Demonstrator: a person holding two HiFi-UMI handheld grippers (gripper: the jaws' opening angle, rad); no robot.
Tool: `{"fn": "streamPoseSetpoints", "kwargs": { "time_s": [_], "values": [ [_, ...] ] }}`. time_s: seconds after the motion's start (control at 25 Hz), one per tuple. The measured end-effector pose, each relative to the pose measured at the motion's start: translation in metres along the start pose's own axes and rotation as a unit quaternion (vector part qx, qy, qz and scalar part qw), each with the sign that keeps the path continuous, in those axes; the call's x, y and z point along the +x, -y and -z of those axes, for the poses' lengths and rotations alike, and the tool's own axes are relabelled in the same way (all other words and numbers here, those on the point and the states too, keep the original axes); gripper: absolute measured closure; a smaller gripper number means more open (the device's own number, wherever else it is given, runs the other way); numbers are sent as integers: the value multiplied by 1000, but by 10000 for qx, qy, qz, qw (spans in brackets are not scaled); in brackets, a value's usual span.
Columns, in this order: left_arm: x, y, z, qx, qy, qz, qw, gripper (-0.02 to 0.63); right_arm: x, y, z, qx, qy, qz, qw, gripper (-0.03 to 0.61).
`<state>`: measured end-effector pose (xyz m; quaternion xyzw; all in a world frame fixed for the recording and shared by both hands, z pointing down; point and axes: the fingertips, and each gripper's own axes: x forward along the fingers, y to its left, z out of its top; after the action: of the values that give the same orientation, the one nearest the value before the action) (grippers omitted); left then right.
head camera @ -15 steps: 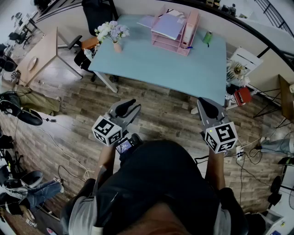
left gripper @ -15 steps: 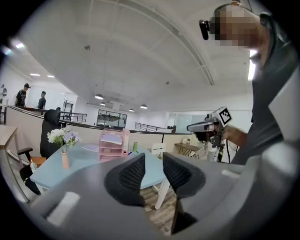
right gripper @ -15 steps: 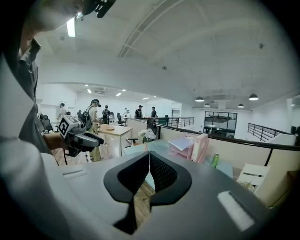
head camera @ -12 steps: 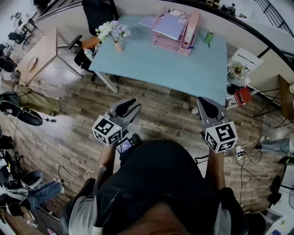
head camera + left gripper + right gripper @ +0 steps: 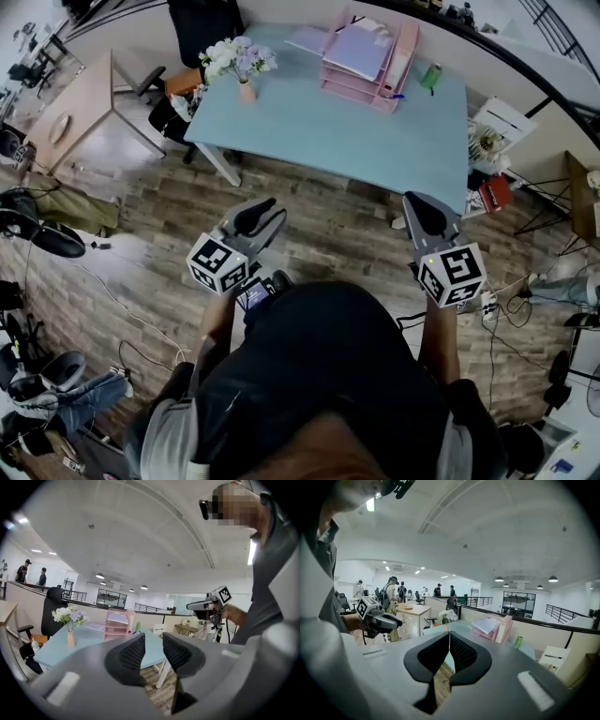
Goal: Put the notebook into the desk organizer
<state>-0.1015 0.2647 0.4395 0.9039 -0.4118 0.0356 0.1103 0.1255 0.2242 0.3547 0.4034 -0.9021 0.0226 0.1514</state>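
— Head view first: shows the left gripper point(image 5: 262, 214) and the right gripper point(image 5: 417, 212) held low over the wood floor point(image 5: 309, 211), well apart from the counter point(image 5: 356, 131). Compared with half a second ago, only a slight drift of the framing; no reach begun
— And the notebook point(image 5: 361, 49)?
— Lilac, lying across the top of the pink desk organizer point(image 5: 405, 56) at the counter's far edge, touched by neither gripper. Cannot tell whether properly slotted in
— Left gripper view?
— Pads drawn close, a thin slit left, nothing in it; organizer far off beyond
— Right gripper view?
— Pads pressed together, empty. Reads as either finished or not yet started; no progress in this instant
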Motion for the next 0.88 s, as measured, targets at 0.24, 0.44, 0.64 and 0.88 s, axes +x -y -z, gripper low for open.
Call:
{"fn": "streamPoseSetpoints", "kwargs": {
  "time_s": [0.24, 0.44, 0.64, 0.88],
  "values": [
    [-16, -24, 3, -38, -22, 136, 9999, 437, 17, -22, -12, 135, 111, 75, 9998, 572],
    [-28, -44, 4, -28, -42, 319, 9995, 437, 28, -39, -21, 269, 207, 219, 9992, 572],
    [-41, -64, 5, -2, -36, 440, 9990, 437, 40, -57, -24, 306, 156, 341, 9988, 572],
    [-55, -82, 14, -97, -44, 394, 9992, 437, 49, -67, -27, 263, 17, 392, 9989, 572]
  ]
}}
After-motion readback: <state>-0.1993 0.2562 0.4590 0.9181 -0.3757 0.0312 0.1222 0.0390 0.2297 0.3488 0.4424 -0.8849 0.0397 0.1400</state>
